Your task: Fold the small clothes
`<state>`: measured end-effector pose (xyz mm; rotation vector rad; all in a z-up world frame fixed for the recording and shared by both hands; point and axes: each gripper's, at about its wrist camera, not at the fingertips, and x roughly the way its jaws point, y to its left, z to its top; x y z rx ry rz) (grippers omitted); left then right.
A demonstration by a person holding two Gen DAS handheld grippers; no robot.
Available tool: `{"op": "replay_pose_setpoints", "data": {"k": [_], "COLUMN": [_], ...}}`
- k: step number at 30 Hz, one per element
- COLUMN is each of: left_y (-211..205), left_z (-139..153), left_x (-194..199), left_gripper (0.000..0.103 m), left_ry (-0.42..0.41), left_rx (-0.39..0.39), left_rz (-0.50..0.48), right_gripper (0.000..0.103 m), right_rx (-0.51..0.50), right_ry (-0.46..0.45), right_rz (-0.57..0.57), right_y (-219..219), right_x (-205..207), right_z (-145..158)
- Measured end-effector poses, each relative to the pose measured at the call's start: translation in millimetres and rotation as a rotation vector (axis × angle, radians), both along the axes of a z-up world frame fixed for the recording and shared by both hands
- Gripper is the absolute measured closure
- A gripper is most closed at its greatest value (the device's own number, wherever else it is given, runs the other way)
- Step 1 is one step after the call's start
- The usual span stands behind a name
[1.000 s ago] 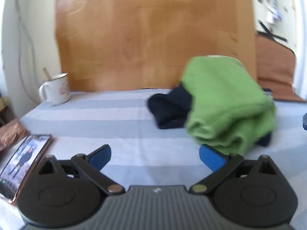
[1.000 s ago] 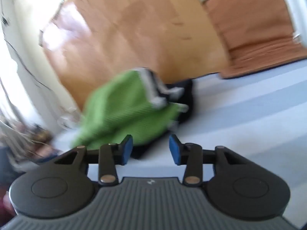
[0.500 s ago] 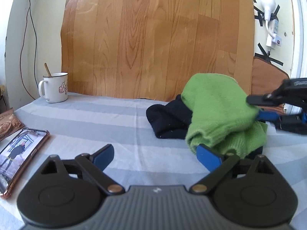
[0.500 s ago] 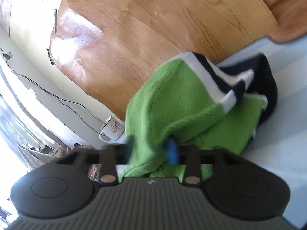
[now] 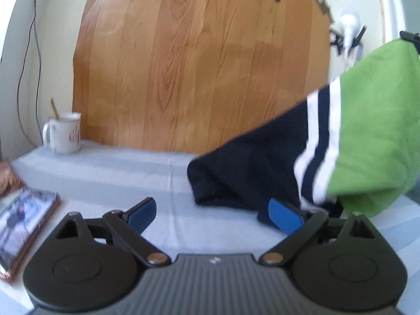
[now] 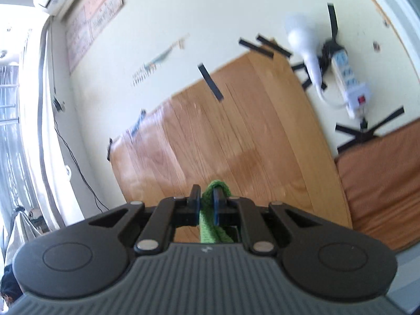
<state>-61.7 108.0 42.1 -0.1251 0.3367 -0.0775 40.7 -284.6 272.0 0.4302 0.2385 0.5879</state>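
Observation:
A small knitted garment, green with a navy part and white stripes, hangs lifted at the right of the left wrist view, its navy end touching the striped cloth-covered table. My right gripper is shut on a green edge of the garment and points up at the wall. My left gripper is open and empty, low over the table, its right finger just in front of the navy end.
A white mug with a stick in it stands at the back left. A phone lies at the left edge. A wooden panel leans on the wall behind. A power strip and a brown cushion are on the right.
My right gripper closed on the green garment and lifted it up to the right, unrolling the navy striped part. My left gripper stayed open and moved slightly closer.

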Motion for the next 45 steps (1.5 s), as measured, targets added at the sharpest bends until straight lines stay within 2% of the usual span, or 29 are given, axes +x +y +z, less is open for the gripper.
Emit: {"op": "replay_pose_setpoints", "data": {"k": [5, 9, 12, 16, 20, 26, 27, 28, 29, 30, 32, 33, 34, 35, 36, 38, 40, 42, 45], "left_y": [-21, -46, -73, -111, -142, -180, -190, -199, -206, -209, -210, -210, -210, -210, -206, -192, -172, -157, -140], "left_z": [41, 65, 73, 71, 63, 36, 32, 28, 26, 24, 24, 24, 23, 20, 18, 13, -1, -5, -3], "left_x": [-24, -42, -65, -97, -116, -123, -121, -121, -118, -115, -105, -100, -90, -80, -66, -46, -41, -45, -56], "left_gripper": [0.005, 0.004, 0.001, 0.000, 0.000, 0.000, 0.000, 0.000, 0.000, 0.003, 0.014, 0.029, 0.051, 0.064, 0.086, 0.087, 0.085, 0.086, 0.091], "left_ry": [-0.140, -0.220, -0.293, -0.383, -0.424, -0.470, -0.491, -0.515, -0.535, -0.544, -0.542, -0.534, -0.501, -0.437, -0.361, -0.256, -0.211, -0.183, -0.159], "left_rx": [0.077, 0.104, 0.134, 0.198, 0.245, 0.385, 0.426, 0.468, 0.503, 0.518, 0.513, 0.511, 0.528, 0.535, 0.519, 0.453, 0.430, 0.402, 0.349], "left_rz": [-0.082, -0.150, -0.224, -0.340, -0.447, -0.452, -0.428, -0.392, -0.357, -0.338, -0.304, -0.278, -0.262, -0.263, -0.268, -0.273, -0.233, -0.226, -0.249], "right_gripper": [0.091, 0.091, 0.091, 0.091, 0.091, 0.091, 0.092, 0.100, 0.100, 0.100, 0.100, 0.100, 0.100, 0.100, 0.100, 0.100, 0.099, 0.096, 0.095], "right_rx": [0.027, 0.085, 0.051, -0.001, -0.016, 0.027, 0.038, 0.052, 0.071, 0.073, 0.101, 0.099, 0.084, 0.055, 0.016, -0.084, -0.219, -0.371, -0.566], "right_ry": [-0.017, -0.074, -0.133, -0.187, -0.152, -0.107, -0.099, -0.105, -0.150, -0.201, -0.275, -0.294, -0.317, -0.344, -0.366, -0.376, -0.363, -0.297, -0.135], "right_rz": [0.008, -0.036, -0.054, -0.068, -0.076, -0.045, -0.031, -0.014, 0.003, 0.002, 0.009, 0.005, -0.002, -0.017, -0.033, -0.044, -0.049, -0.008, 0.112], "right_y": [-5, -9, 1, 23, 38, 52, 55, 58, 58, 57, 52, 51, 51, 51, 51, 50, 51, 54, 69], "right_x": [-3, -12, -17, -20, -9, -1, -3, -7, -15, -24, -44, -52, -59, -66, -70, -71, -65, -47, -22], "right_z": [26, 66, 102, 136, 154, 167, 169, 171, 176, 184, 200, 208, 215, 219, 219, 213, 192, 155, 82]}}
